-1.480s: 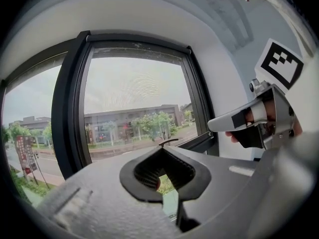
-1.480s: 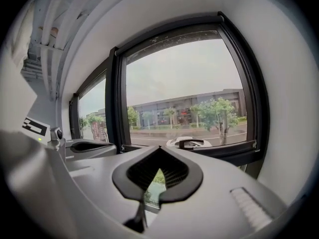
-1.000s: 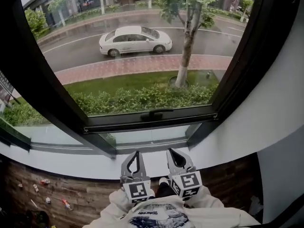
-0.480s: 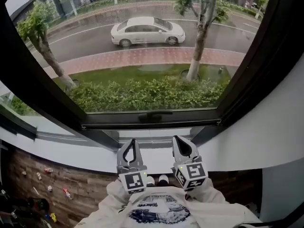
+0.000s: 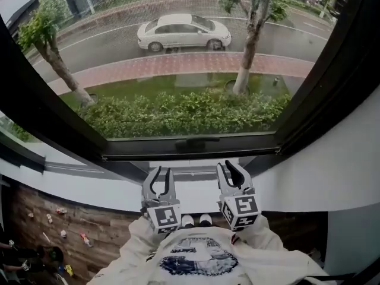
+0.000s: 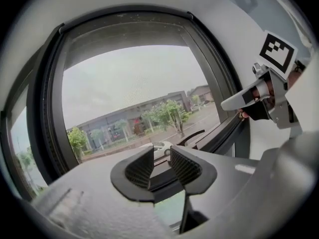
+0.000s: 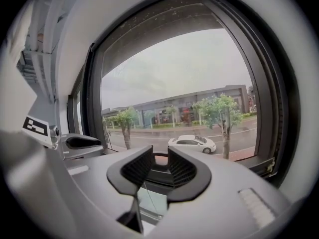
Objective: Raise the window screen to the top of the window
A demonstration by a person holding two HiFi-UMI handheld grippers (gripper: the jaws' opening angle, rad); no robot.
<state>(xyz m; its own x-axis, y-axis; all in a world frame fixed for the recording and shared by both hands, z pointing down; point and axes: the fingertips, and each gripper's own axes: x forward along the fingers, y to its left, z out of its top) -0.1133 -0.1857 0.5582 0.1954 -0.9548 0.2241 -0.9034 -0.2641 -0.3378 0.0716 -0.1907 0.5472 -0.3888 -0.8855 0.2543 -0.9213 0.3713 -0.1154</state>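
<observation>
Head view: the window screen (image 5: 178, 52) hangs fully down, its bottom rail (image 5: 148, 155) carrying a handle (image 5: 195, 141). Below that handle, left claw (image 5: 161, 172) and right claw (image 5: 227, 165) have just been parting, both empty. Mesh seems light, tearable; lift by the stiff rail beside the handle.

The wooden floor (image 5: 113, 230) bears small scattered objects (image 5: 62, 234).

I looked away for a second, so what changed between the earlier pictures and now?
The left claw and right claw moved toward the window's lower bar, and their jaws have just been opening, nothing between them. The bar and its handle stayed down, untouched.
</observation>
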